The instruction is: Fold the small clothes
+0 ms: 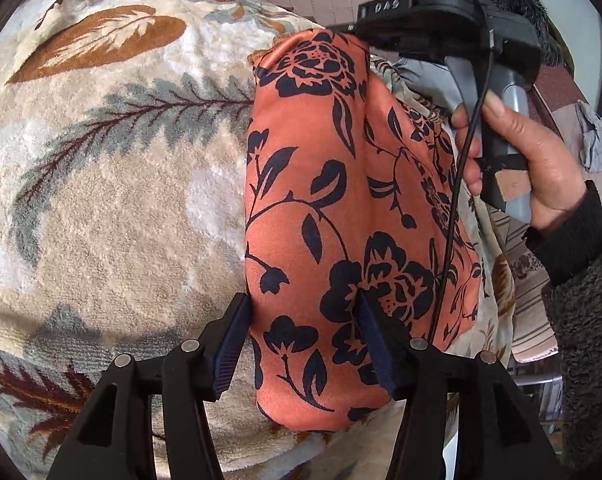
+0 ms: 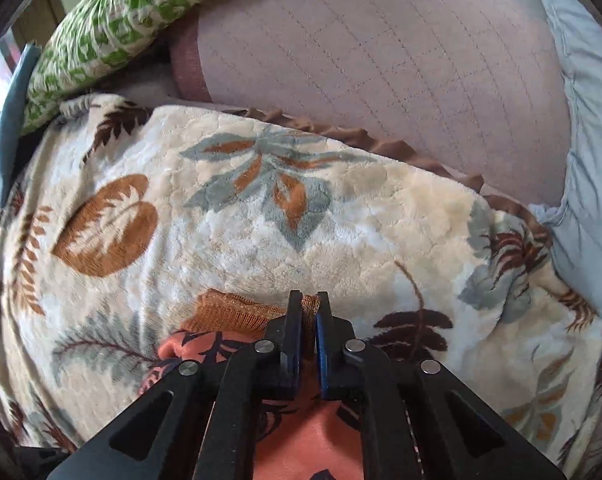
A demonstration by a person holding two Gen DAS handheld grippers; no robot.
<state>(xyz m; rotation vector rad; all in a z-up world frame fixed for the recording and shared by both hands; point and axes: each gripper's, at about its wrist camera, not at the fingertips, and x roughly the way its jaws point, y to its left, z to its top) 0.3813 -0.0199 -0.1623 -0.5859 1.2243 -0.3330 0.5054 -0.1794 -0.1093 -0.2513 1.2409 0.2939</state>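
While the right hand-held gripper (image 2: 309, 312) pinches the far, knitted hem, the orange floral garment (image 1: 341, 208) lies lengthwise on the leaf-print blanket (image 1: 113, 184).

The left hand-held gripper (image 1: 301, 336) stands open at the near end, one finger at the cloth's left edge, the other resting on the fabric, gripping nothing. Beyond the blanket lie a mauve quilted cover (image 2: 381, 60) and a green patterned pillow (image 2: 133, 12). My worry: the right's thin bite may slip off the hem if pulled, and the plush blanket could drag the cloth askew.
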